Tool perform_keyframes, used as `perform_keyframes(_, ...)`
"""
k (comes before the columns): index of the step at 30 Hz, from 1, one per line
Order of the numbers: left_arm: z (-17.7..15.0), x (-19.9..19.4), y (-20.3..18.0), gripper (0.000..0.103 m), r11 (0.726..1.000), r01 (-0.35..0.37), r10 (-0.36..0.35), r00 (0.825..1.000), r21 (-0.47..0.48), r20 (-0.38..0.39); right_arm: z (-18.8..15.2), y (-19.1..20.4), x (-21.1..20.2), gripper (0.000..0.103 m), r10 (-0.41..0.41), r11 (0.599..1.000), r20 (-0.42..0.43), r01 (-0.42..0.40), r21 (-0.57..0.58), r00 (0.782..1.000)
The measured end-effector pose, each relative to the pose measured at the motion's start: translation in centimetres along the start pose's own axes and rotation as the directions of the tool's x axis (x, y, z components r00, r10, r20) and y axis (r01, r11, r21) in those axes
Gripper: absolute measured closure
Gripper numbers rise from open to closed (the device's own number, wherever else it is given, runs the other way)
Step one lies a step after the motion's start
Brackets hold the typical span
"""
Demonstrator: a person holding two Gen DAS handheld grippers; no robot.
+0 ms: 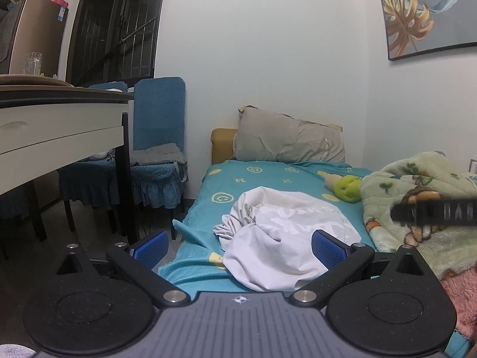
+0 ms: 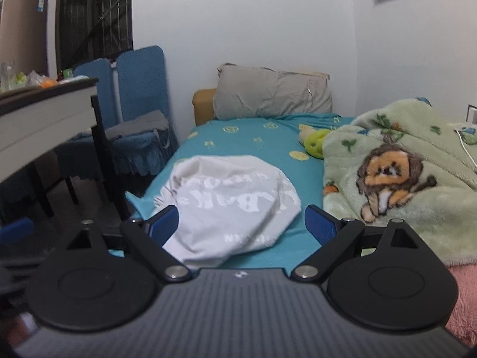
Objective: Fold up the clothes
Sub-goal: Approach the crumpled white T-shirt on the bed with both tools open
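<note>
A white shirt [image 1: 277,238] lies crumpled in a heap on the near part of the bed [image 1: 268,176], left of a green blanket [image 1: 417,197]. Both claws hang just short of it, spread wide and holding nothing — the left claw [image 1: 240,246] and the right claw [image 2: 241,223]. The risk, as I judge it, is pinching a bunched fold rather than a hem or shoulder — the shirt would lift as a lump. A low grab could also snag the bedsheet.
</note>
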State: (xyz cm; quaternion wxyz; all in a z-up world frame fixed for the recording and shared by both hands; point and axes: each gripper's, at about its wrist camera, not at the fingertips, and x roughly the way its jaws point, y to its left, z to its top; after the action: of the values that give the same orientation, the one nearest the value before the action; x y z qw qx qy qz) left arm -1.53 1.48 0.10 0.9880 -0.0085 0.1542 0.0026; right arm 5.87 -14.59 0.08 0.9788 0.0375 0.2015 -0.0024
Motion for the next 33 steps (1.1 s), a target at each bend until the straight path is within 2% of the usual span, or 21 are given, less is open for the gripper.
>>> perform_keyframes(5, -0.4, 0.2, -0.4, 0.000, 1.000, 0.003, -0.003, 1.000, 0.013, 0.000, -1.8, -1.4, 0.3, 0.010, -0.001, 1.000, -0.002, 0.001, 0.011, 1.000)
perform_keyframes(13, -0.8, 0.7, -1.8, 0.000, 0.997, 0.019, -0.019, 1.000, 0.076, -0.003, -1.9, -2.0, 0.2, 0.010, 0.015, 0.999, -0.008, -0.015, 0.038, 1.000)
perform_keyframes(17, -1.0, 0.5, -1.8, 0.000, 0.996, 0.046, -0.046, 0.999, 0.075, 0.009, -1.9, -2.3, 0.2, 0.010, 0.020, 0.998, -0.011, -0.019, 0.052, 1.000)
perform_keyframes(25, -1.2, 0.5, -2.0, 0.000, 0.995, 0.058, -0.058, 0.998, 0.085, 0.003, -1.9, -2.9, -0.1, 0.010, 0.013, 0.997, -0.015, -0.012, 0.076, 1.000)
perform_keyframes(30, -1.3, 0.7, -2.1, 0.000, 0.993, 0.073, -0.072, 0.997, 0.097, -0.019, -1.9, -3.0, -0.2, 0.010, 0.011, 0.997, -0.014, -0.010, 0.082, 1.000)
perform_keyframes(33, -1.5, 1.5, -2.4, 0.000, 0.990, 0.086, -0.079, 0.995, 0.114, -0.066, -1.9, -3.2, 0.0, 0.010, 0.004, 0.996, -0.024, -0.002, 0.091, 1.000)
